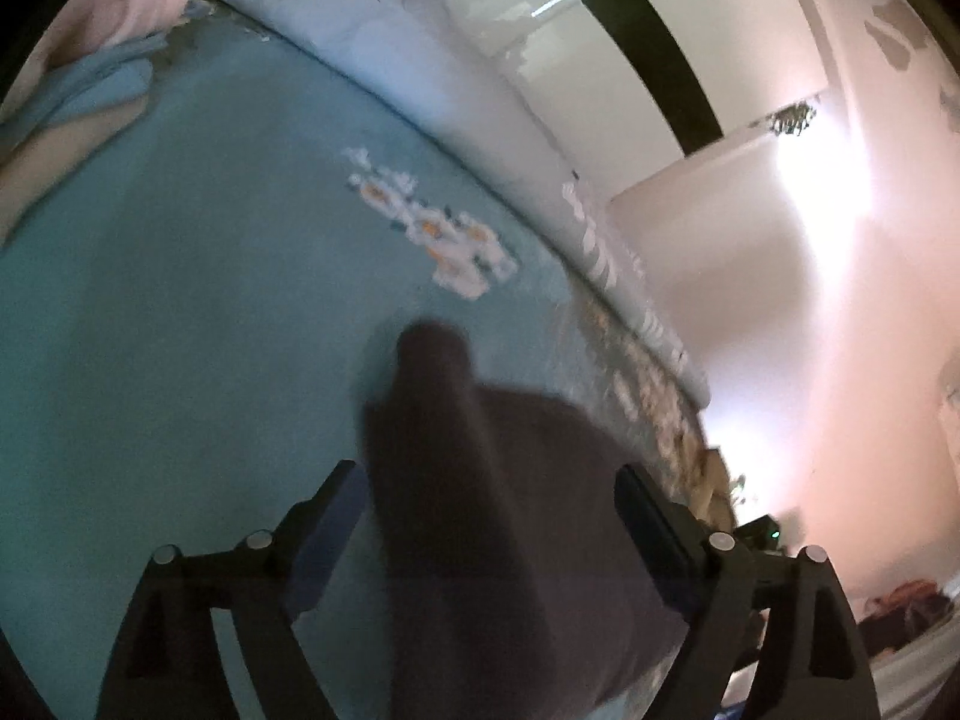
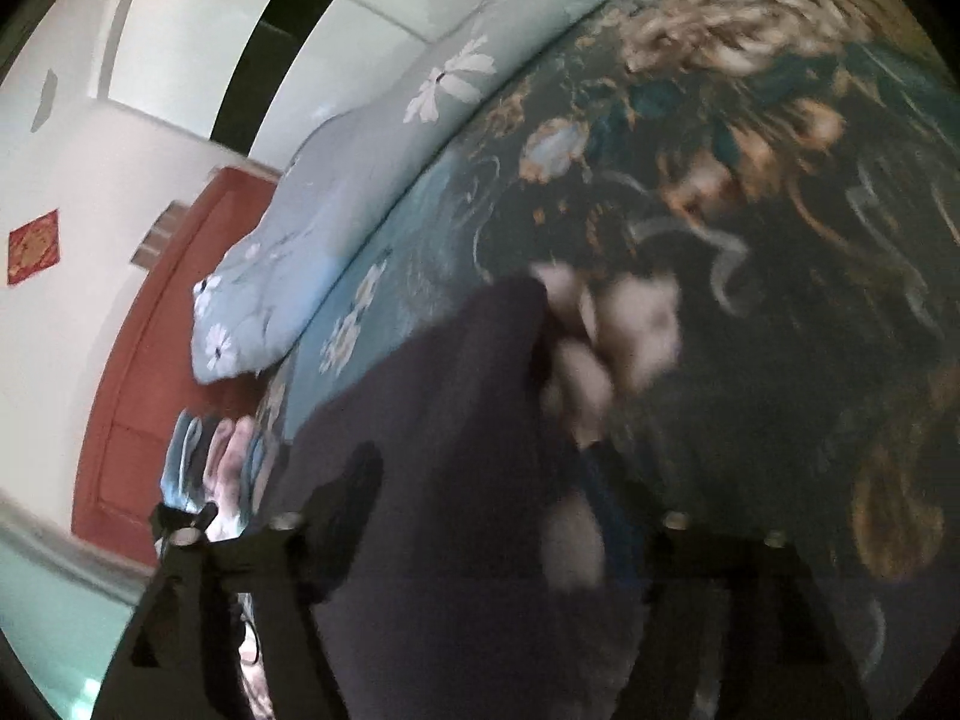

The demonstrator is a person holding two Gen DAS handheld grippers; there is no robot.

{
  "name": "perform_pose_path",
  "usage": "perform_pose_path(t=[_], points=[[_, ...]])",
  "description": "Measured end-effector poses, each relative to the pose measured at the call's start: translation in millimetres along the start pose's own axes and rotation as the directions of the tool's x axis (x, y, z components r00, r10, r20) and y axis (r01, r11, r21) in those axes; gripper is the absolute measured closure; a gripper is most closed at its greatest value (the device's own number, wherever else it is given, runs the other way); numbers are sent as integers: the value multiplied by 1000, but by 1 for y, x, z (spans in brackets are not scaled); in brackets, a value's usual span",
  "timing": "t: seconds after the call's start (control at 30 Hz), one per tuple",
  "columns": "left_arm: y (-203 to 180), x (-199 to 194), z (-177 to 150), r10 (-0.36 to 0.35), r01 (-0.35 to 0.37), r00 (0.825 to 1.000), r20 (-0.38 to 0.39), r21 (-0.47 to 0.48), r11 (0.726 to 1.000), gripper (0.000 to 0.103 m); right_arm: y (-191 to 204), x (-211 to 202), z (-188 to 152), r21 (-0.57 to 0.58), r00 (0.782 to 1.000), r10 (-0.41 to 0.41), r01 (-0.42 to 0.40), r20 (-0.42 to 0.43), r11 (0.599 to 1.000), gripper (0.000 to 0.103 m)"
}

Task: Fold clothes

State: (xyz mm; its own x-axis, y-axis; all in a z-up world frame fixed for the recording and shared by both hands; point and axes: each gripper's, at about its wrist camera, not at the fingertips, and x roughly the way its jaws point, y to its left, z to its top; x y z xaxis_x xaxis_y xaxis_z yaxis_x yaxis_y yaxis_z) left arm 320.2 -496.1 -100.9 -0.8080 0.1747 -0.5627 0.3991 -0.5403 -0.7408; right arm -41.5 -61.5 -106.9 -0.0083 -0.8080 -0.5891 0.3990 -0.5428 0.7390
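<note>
The dark garment [image 1: 504, 516] lies on the teal floral bedspread [image 1: 180, 330] between our left gripper [image 1: 486, 516] and right gripper [image 2: 480, 516], both spread wide and gripping nothing, presumably so the cloth settles flat.

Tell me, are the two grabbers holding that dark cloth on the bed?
No. The dark garment lies between the fingers of the left gripper and the right gripper, but both stand open, so nothing is held.
</note>
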Motion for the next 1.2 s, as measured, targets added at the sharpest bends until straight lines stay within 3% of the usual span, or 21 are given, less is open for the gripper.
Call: perform_pose_path(t=[0.2,0.3,0.47,0.53,0.63,0.87,1.03,1.1,1.17,1.2], points=[[12,15,-29,30,-27,990,-135,26,999,10,-5,-7,-37,-43,998,35,-38,-60,998,26],[13,28,-35,-50,48,981,-188,-16,999,10,0,-1,-38,-43,995,58,-61,-86,997,25],[-4,49,-36,-55,63,971,-232,26,998,2,12,26,-38,-36,979,120,-127,-162,991,24],[-11,58,-38,-113,118,954,-279,1,993,2,18,33,-37,-50,977,121,-132,-174,990,20],[-20,67,-40,-68,85,953,-295,45,995,1,28,43,-36,-70,974,122,-138,-193,988,15],[-13,63,-39,-137,142,948,-288,-4,990,1,29,42,-36,-54,959,207,-221,-195,974,15],[-5,67,-32,-149,135,949,-277,-71,988,2,21,45,-32,-8,956,229,-234,-186,972,17],[-12,69,-34,-128,117,954,-272,-54,992,2,23,45,-32,-10,958,227,-232,-178,973,17],[-20,70,-37,-99,99,958,-269,-16,995,2,26,46,-34,-23,964,206,-213,-169,977,21],[-20,69,-37,-92,92,960,-263,-12,996,3,26,45,-34,-24,967,194,-200,-166,979,28]])
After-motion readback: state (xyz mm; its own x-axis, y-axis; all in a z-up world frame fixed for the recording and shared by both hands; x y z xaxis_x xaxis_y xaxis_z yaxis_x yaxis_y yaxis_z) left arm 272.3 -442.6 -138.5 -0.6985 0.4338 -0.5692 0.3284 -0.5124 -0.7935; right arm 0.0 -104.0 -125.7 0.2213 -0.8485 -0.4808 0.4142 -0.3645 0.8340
